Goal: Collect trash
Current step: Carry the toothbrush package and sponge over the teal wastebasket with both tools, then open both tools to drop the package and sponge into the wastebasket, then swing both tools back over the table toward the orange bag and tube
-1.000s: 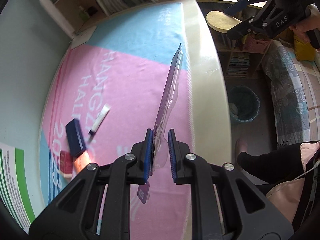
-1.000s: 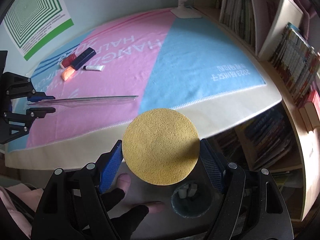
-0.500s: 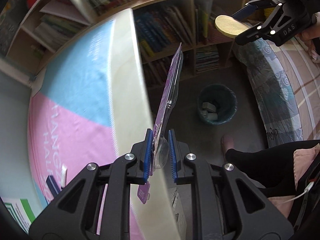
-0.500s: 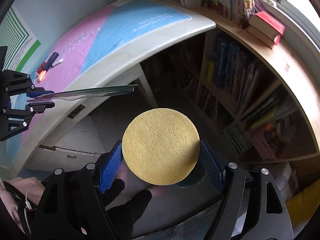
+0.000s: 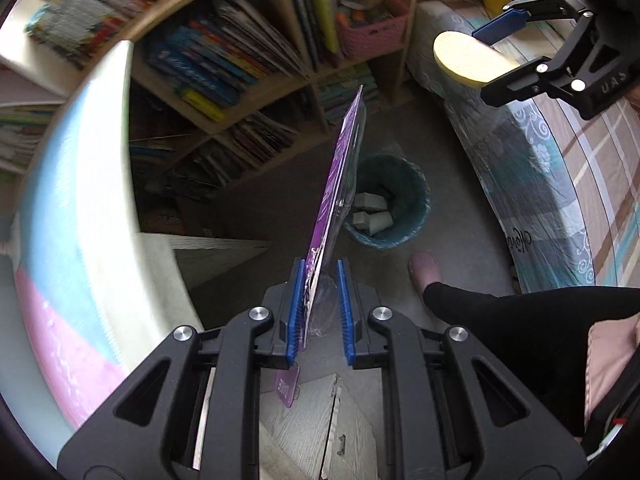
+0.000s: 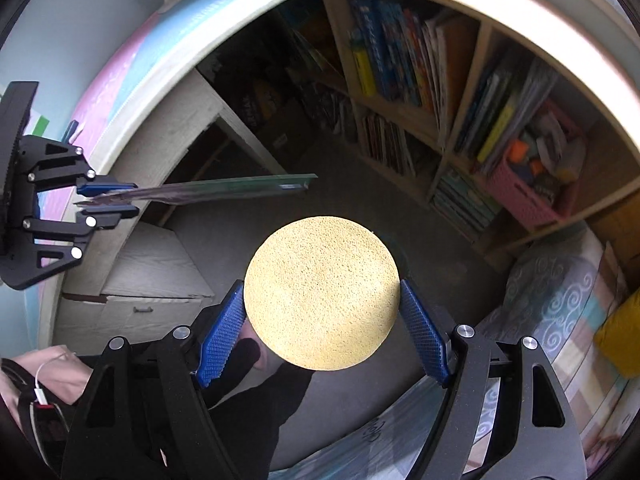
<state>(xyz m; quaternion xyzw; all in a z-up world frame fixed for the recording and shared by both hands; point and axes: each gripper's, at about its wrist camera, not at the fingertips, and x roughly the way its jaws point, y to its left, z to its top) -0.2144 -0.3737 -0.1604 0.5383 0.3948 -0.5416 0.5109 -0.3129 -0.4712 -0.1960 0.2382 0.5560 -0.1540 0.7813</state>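
1. Grey floor [image 5: 452,216], bounded by a wooden bookshelf [image 5: 256,60] full of books, a desk under a pink-and-blue cloth [image 5: 60,240], and a bed with a patterned cover [image 5: 560,184].
2. Teal wastebasket [image 5: 404,184]: stands on the floor between the bookshelf and the bed, holding grey crumpled pieces [image 5: 370,210].
3. Left gripper [image 5: 318,312]: blue pads closed on the lower end of a flat purple blister package [image 5: 340,184], which stands on edge and reaches forward, its far end over the wastebasket's near-left rim in the left wrist view.
4. Same package in the right wrist view [image 6: 216,192]: seen as a thin level strip held out from the left gripper [image 6: 106,200], beside the desk edge.
5. Right gripper [image 6: 322,328]: blue pads pressed against opposite edges of a round yellow sponge disc [image 6: 322,294], held flat side to the camera.
6. Same disc from the left wrist view [image 5: 472,60]: held in the right gripper [image 5: 516,48] above the bed's edge, up and to the right of the wastebasket.
7. Pink storage basket [image 6: 532,176]: on a lower bookshelf compartment, filled with small items.
8. Person's black-clad leg and pink slipper [image 5: 426,270]: on the floor just right of the wastebasket.
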